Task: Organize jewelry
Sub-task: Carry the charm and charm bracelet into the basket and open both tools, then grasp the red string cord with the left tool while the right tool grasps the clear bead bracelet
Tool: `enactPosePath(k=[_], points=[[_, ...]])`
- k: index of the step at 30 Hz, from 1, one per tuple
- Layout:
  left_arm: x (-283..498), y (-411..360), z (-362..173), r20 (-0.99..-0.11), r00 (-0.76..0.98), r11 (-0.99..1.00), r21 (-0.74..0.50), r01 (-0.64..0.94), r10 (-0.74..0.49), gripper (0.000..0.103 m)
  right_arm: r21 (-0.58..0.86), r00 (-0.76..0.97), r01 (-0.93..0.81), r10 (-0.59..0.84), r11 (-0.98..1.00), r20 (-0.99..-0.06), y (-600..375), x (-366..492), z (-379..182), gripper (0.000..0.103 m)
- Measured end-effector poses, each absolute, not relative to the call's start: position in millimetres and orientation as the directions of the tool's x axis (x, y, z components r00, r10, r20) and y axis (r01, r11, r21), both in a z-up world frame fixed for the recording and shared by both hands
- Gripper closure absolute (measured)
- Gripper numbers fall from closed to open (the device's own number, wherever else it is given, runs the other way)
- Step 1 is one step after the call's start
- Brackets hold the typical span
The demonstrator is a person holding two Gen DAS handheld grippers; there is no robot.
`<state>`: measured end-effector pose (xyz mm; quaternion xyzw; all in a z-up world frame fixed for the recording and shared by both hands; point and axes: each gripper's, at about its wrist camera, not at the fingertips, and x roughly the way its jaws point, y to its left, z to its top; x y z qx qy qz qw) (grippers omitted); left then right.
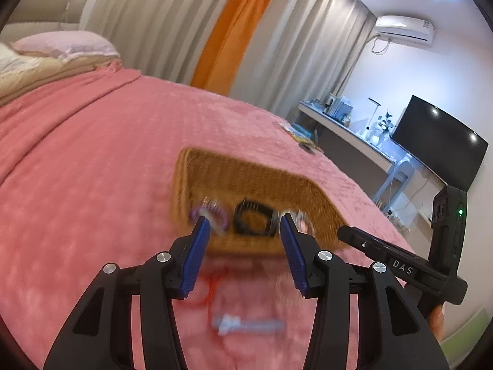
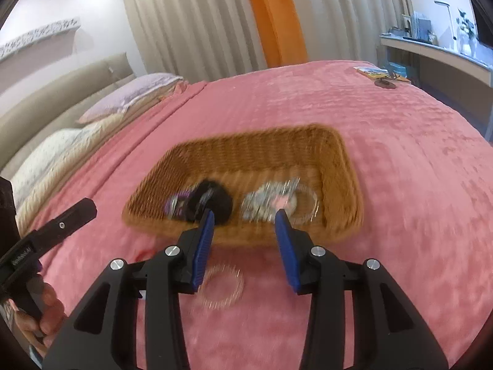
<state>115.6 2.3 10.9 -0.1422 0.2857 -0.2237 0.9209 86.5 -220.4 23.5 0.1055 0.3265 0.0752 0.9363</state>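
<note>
Left gripper: jaws apart, empty. Below it on pink blanket: red cord, one; silver piece, one, long axis crosswise.

Right gripper: jaws apart, empty. Clear bracelet, one, just below its pads, nearer this hand.

Beyond: wicker tray, one, holding black band, purple piece, silver cluster; blurred, count uncertain.

Bedroom in a home. Bed under a pink quilted blanket, pillows against a padded beige headboard; floor-length grey curtains with one orange panel; wall-mounted air conditioner; long desk holding a lamp and small plants; dark flat screen; recessed ceiling lights
</note>
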Motion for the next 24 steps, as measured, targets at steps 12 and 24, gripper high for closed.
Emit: enactPosePath(k=[12, 24], points=[[81, 2, -34, -0.593, 0.650, 0.876, -0.386, 0.289, -0.475, 0.058, 0.181, 0.668, -0.046, 0.165, 0.982, -0.725, -193, 80, -35, 0.065], [118, 0, -45, -0.701, 0.627, 0.941, -0.267, 0.209, -0.339, 0.058, 0.147, 0.638, -0.036, 0.136, 0.988, -0.758, -188, 93, -46, 0.065]])
